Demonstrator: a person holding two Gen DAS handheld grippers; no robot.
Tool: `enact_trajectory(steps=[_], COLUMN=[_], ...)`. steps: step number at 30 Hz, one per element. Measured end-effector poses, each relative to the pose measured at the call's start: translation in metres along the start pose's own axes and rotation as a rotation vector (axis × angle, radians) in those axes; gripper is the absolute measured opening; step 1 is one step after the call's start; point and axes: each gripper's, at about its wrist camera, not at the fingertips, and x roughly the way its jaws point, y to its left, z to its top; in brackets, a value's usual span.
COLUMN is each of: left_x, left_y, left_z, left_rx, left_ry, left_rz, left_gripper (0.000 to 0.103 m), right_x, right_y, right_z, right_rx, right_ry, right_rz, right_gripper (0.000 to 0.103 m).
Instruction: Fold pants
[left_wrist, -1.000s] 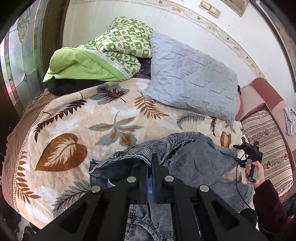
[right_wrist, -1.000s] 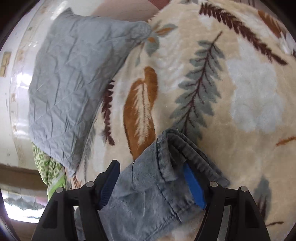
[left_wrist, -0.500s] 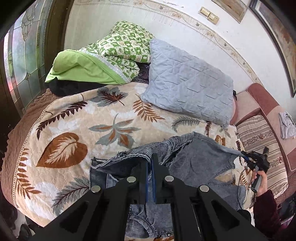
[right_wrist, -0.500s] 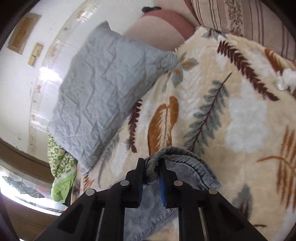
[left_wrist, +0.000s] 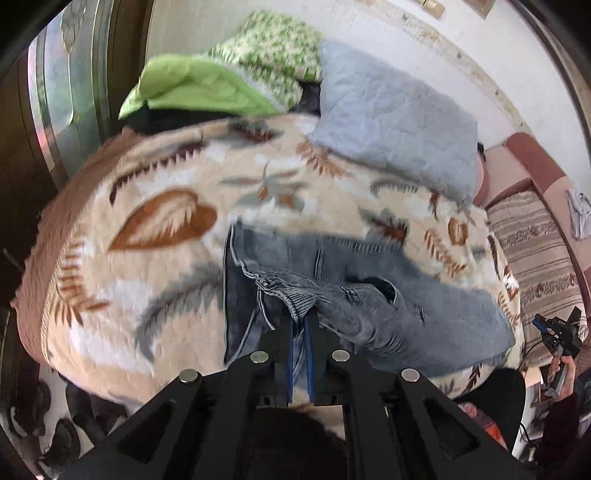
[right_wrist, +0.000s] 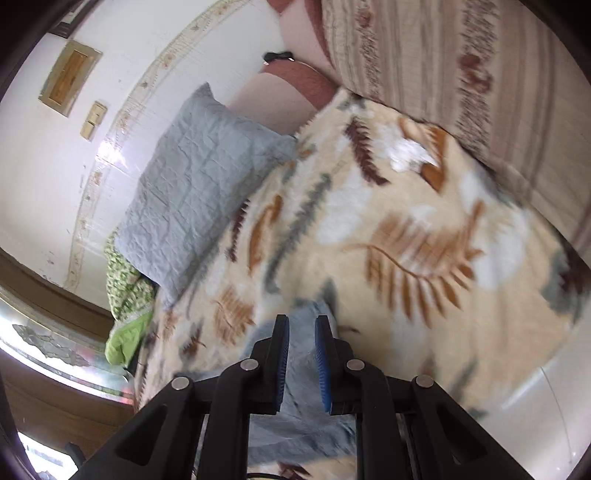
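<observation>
Grey-blue denim pants (left_wrist: 369, 295) lie spread across the leaf-patterned blanket (left_wrist: 166, 236). My left gripper (left_wrist: 300, 325) is shut on the ribbed waistband of the pants and holds it lifted toward the camera. My right gripper (right_wrist: 300, 334) is slightly open with a gap between its blue pads; the pants fabric (right_wrist: 295, 406) lies below and between the fingers, not pinched. The right gripper also shows in the left wrist view (left_wrist: 557, 328), held off the bed's right edge.
A grey quilted pillow (left_wrist: 399, 136) and green bedding (left_wrist: 207, 88) sit at the head of the bed. A striped sofa cushion (left_wrist: 535, 251) lies along the right side. The bed's near edge drops to the floor with dark shoes (left_wrist: 55, 435).
My left gripper pulled the waistband back toward the near edge, stretching the pants flatter. My right gripper let go of the trouser hem and drew back off the bed's right side.
</observation>
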Motion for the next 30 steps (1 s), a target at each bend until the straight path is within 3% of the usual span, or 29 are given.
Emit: enact_trajectory(steps=[3, 5, 8, 14, 16, 18, 21, 25, 26, 27, 28, 30], left_x=[0.022, 0.027, 0.015, -0.030, -0.036, -0.031, -0.009, 0.037, 0.050, 0.065, 0.079, 0.106], left_y=[0.012, 0.022, 0.024, 0.002, -0.011, -0.035, -0.081, -0.139, -0.152, -0.163, -0.172, -0.186], left_z=[-0.017, -0.021, -0.017, 0.001, 0.006, 0.010, 0.011, 0.005, 0.002, -0.002, -0.007, -0.019], left_rx=[-0.016, -0.061, -0.112, -0.053, -0.031, 0.016, 0.113, 0.194, 0.205, 0.213, 0.218, 0.230], left_ry=[0.089, 0.103, 0.056, -0.120, -0.152, -0.149, -0.123, -0.058, -0.036, -0.009, 0.021, 0.085], left_rz=[0.095, 0.122, 0.136, 0.289, 0.251, 0.178, 0.080, -0.026, -0.049, -0.064, -0.066, -0.063], left_gripper=[0.008, 0.008, 0.008, 0.013, 0.022, 0.043, 0.062, 0.077, 0.079, 0.079, 0.079, 0.079], right_x=[0.002, 0.007, 0.015, 0.043, 0.048, 0.052, 0.045, 0.007, -0.004, -0.009, -0.009, -0.007], right_y=[-0.020, -0.025, -0.024, -0.012, -0.018, -0.022, -0.027, -0.014, -0.010, -0.008, -0.008, -0.015], right_z=[-0.013, -0.016, -0.015, -0.020, -0.025, -0.029, -0.033, -0.037, -0.040, -0.042, -0.045, -0.047], right_rx=[-0.019, -0.032, 0.027, -0.038, -0.031, -0.001, 0.034, -0.019, -0.047, -0.065, -0.068, -0.023], right_ry=[0.081, 0.127, 0.172, 0.242, 0.256, 0.256, 0.219, 0.026, -0.028, -0.060, -0.068, -0.059], right_rz=[-0.091, -0.126, -0.086, -0.168, -0.167, -0.150, -0.063, 0.059, 0.083, 0.087, 0.057, 0.019], right_gripper=[0.015, 0.018, 0.019, 0.019, 0.019, 0.020, 0.020, 0.021, 0.040, 0.085, 0.101, 0.103])
